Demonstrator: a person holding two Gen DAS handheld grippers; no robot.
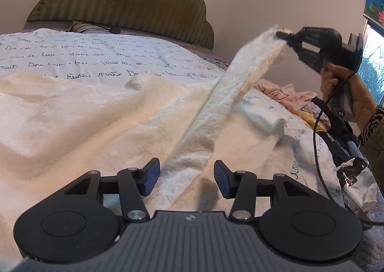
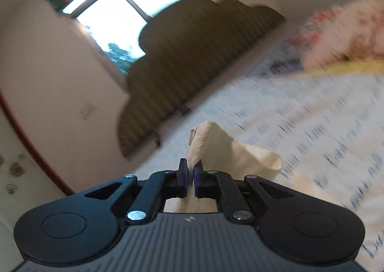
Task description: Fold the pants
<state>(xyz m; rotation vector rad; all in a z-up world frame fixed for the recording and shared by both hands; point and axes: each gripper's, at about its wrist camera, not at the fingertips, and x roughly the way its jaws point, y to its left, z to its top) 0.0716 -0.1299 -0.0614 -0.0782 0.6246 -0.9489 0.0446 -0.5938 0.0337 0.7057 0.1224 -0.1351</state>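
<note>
Lying on a bed [image 1: 72, 51], cream pants [image 1: 120, 113] are lifted by one leg end, pinched in the right gripper [image 2: 191, 168] jaws; left gripper [image 1: 186, 176] jaws are spread w/ fabric between, untouched.

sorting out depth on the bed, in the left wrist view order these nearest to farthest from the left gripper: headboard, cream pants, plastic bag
1. cream pants, lying between the open jaws
2. plastic bag, at the bed's right edge
3. headboard, far end, against the wall
</note>
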